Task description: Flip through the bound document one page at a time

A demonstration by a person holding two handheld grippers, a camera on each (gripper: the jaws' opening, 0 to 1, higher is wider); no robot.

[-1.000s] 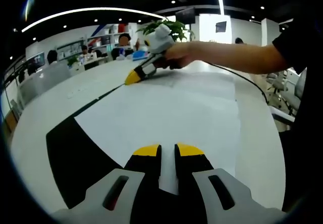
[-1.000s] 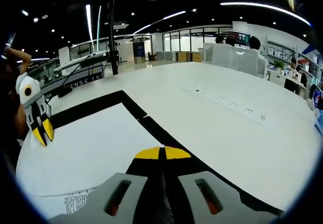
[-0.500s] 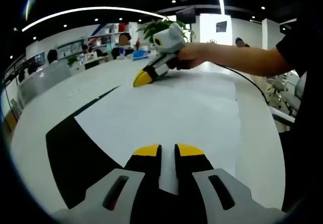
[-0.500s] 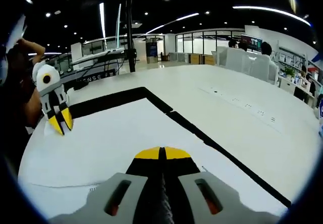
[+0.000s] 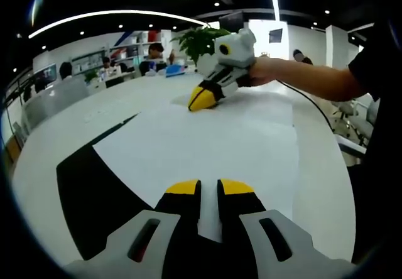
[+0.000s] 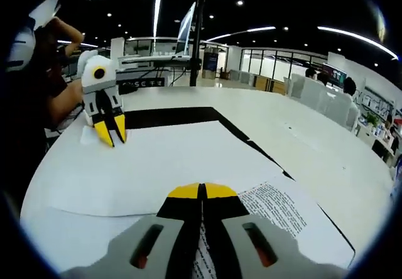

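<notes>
Left gripper (image 5: 209,188), yellow-tipped jaws slightly parted over the near edge of a blank white page (image 5: 207,144) of the bound document on a white table (image 5: 75,119). Right gripper (image 5: 202,98), hand-held, tips closed at the page's far edge.

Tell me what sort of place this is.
Most likely an open-plan office. The bound document lies on a big white table; behind it stand glass partitions, seated people at desks, a potted plant and strip ceiling lights.
</notes>
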